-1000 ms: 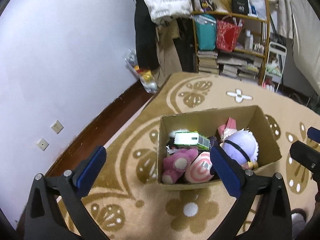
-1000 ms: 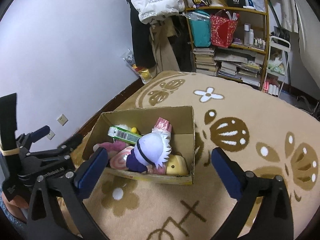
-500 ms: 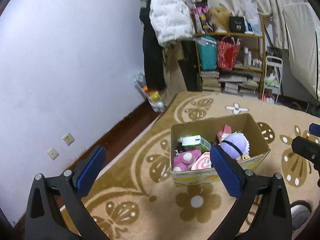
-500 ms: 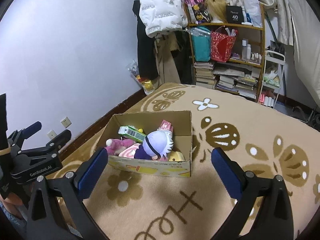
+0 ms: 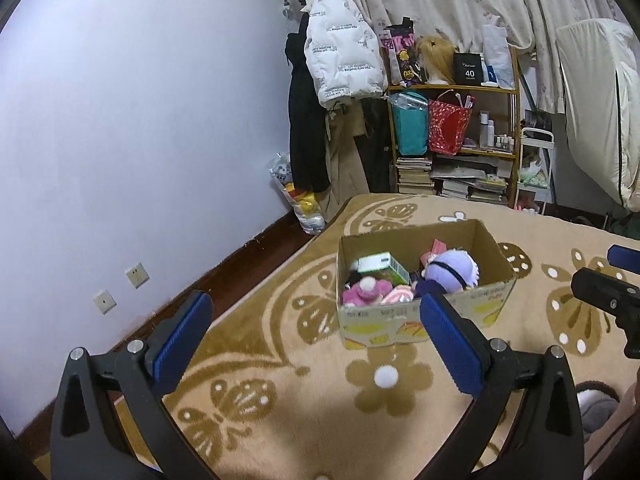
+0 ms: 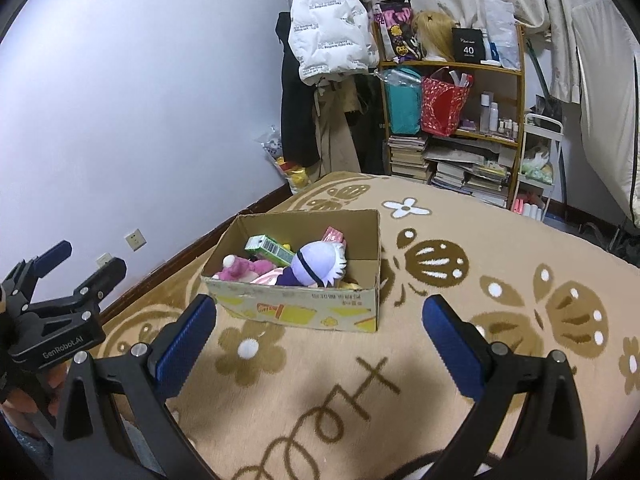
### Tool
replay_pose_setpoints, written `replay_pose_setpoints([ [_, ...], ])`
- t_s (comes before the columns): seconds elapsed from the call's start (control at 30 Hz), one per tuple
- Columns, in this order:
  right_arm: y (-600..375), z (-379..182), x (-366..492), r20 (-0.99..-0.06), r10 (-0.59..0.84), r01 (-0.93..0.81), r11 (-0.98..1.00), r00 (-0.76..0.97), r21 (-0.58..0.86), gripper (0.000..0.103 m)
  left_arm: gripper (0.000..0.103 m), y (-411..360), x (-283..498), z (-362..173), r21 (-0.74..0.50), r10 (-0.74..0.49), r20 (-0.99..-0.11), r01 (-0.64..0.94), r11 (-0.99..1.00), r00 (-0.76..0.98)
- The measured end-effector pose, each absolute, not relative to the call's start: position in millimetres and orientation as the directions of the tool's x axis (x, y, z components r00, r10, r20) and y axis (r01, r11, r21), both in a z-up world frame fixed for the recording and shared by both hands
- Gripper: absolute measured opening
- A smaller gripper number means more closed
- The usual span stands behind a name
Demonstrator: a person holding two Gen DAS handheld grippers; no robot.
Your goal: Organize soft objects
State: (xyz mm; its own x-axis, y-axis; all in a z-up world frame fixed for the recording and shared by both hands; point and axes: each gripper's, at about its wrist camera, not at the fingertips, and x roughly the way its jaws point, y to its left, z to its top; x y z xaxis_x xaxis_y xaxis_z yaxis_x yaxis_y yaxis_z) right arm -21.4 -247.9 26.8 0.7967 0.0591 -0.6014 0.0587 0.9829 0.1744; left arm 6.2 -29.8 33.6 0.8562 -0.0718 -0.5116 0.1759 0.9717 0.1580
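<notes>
Both the left gripper (image 5: 314, 330) and right gripper (image 6: 318, 332) hang spread wide and empty. At 12 o'clock, the open brown cardboard box (image 6: 304, 310) holds a light, squashy lavender-haired plush doll (image 6: 318, 262); pinch its round head.

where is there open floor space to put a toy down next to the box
Bare rug lies in front of the cardboard box and to its right. The box is packed with plush toys; the shelf end is crowded.
</notes>
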Motion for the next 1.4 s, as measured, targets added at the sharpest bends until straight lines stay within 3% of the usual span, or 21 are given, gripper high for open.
replay_pose_setpoints([
  [1.4,-241.7,-6.3,-42.3,-0.647,0.027,0.064,0.991,0.762,0.116,0.103,0.102,-27.2,-8.2,9.8,0.146,-0.085,-0.533,0.191,0.971,0.842],
])
